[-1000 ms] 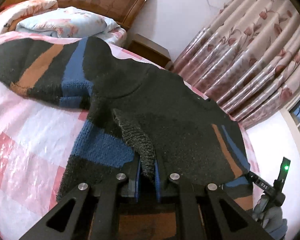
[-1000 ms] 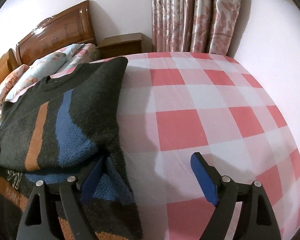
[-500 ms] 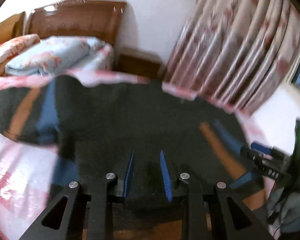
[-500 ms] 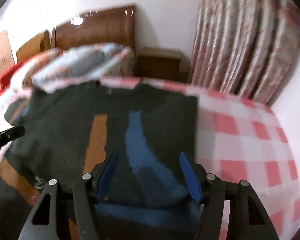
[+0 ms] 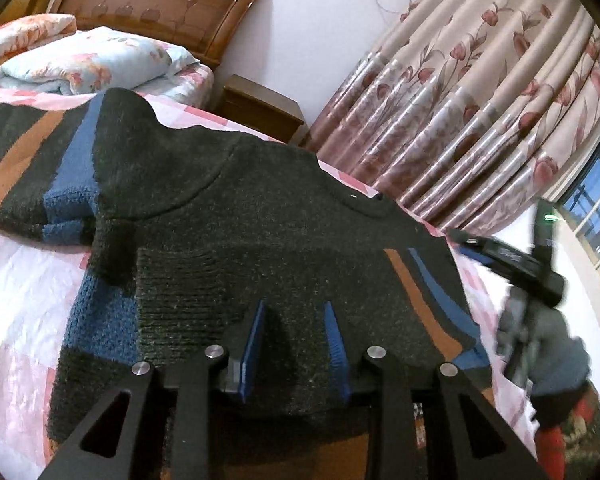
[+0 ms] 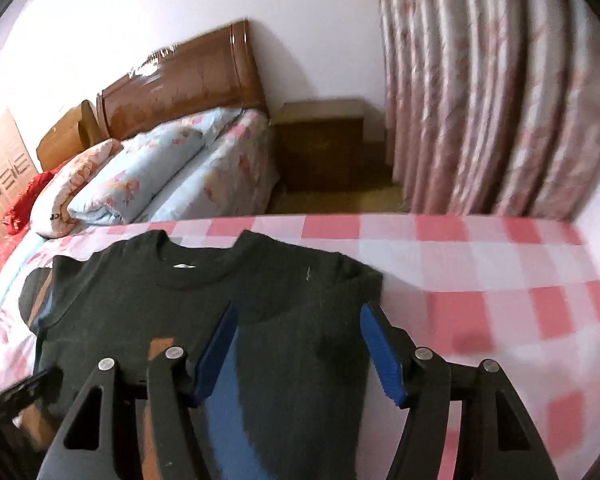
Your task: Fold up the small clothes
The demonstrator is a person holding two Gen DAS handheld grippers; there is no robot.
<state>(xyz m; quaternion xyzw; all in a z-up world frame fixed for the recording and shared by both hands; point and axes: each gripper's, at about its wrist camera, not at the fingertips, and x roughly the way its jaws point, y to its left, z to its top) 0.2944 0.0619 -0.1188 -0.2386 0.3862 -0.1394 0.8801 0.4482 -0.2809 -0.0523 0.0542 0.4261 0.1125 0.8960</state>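
text: none legible | quilt [image 6: 56,216]: partial letters, unreadable

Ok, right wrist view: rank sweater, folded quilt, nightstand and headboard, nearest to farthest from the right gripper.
1. Sweater, directly under the right gripper.
2. Folded quilt, beyond, to the left.
3. Nightstand and headboard, both against the far wall: too close to call.

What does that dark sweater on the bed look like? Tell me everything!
The sweater is a thick, fuzzy knit, mostly dark with blue and orange-brown stripes and a round neck. It lies spread out on the pink checked bedcover, one sleeve folded over its body. Both grippers hang open above it, pinching nothing.
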